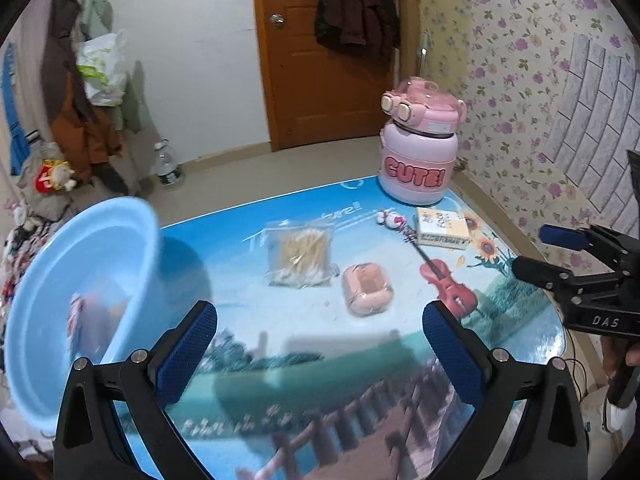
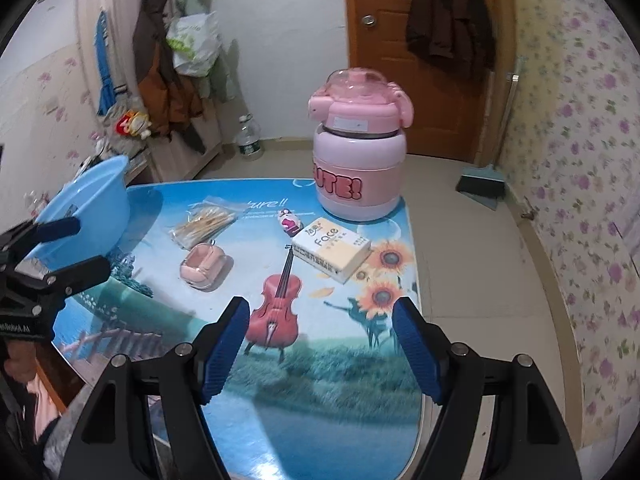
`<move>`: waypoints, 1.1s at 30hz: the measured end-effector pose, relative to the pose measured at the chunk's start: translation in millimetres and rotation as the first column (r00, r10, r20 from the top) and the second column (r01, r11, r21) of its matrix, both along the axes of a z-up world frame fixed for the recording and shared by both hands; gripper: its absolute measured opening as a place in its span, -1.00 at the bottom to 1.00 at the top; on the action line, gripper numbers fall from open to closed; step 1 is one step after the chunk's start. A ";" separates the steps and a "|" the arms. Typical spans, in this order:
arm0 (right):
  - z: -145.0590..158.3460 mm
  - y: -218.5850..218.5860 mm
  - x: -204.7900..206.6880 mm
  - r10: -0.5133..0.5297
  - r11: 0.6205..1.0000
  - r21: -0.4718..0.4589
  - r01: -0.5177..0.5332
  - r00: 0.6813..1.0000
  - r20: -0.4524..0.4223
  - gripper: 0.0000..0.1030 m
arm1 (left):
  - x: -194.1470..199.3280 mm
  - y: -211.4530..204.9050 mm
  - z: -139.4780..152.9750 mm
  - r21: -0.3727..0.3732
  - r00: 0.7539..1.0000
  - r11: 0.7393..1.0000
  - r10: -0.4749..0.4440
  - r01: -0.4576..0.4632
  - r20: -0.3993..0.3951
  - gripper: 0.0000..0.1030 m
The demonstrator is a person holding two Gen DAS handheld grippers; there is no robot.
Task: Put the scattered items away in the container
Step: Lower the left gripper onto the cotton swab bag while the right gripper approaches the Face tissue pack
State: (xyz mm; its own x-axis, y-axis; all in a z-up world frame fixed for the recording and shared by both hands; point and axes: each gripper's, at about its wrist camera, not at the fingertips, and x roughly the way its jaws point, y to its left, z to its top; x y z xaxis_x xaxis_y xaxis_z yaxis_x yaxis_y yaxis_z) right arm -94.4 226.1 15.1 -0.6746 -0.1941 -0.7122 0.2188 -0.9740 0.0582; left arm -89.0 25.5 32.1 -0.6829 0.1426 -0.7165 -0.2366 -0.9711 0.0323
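- The tabletop [image 2: 320,420] wears a printed scene of a violin, sunflowers and a lake.
- A light blue basin [image 1: 92,280] sits at its left edge, tilted in both views; something small and blurred shows inside it in the left wrist view, too smeared to name.
- A clear bag of cotton swabs [image 1: 302,254] lies flat near the middle of the tabletop, right of the basin.
- A small pink case [image 1: 367,288] lies just beside the bag, on its near right.
- A little pink-and-white figurine [image 2: 289,221] lies between the bag and a pack of "Face" tissues [image 2: 331,251]; it sits just beside the pack's far left corner.
- A large pink "CUTE!" jug [image 2: 356,160] stands upright at the far edge, behind the tissues.
- The left gripper [image 1: 320,344] hovers over the near part of the tabletop, its blue fingers [image 1: 186,354] spread wide and grasping nothing.
- The right gripper [image 2: 320,348] hangs above the printed violin and sunflowers, its fingers [image 2: 416,354] released as well, with nothing between them.
- Each gripper shows at the edge of the other's view, apart from every item.
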 end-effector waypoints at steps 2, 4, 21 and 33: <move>-3.4 1.4 -11.1 0.029 0.999 0.019 -0.029 1.000 0.009 0.47 | -11.6 5.0 -0.8 -0.007 1.000 1.000 -0.016 0.016 -0.001 1.00; -6.4 2.6 -23.9 0.055 0.998 0.037 -0.055 0.998 0.015 0.47 | -24.6 8.8 -2.6 -0.017 1.000 1.000 -0.020 0.020 0.002 1.00; -19.8 0.6 -94.4 0.278 0.954 0.097 -0.283 0.958 0.066 0.47 | -106.3 8.4 -38.1 0.007 0.992 1.000 0.005 -0.006 0.125 1.00; -33.0 -2.6 -115.3 0.331 0.938 0.074 -0.338 0.939 0.096 0.47 | -134.4 -4.0 -63.5 0.022 0.979 0.998 0.061 -0.066 0.194 1.00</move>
State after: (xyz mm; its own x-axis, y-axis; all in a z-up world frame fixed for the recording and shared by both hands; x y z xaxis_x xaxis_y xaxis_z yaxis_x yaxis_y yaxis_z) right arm -209.7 223.5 -17.9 -0.5208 -0.3325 -0.7862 0.5312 -0.8472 0.0064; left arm -223.5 21.5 -31.4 -0.5400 0.1256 -0.8322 -0.1737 -0.9842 -0.0358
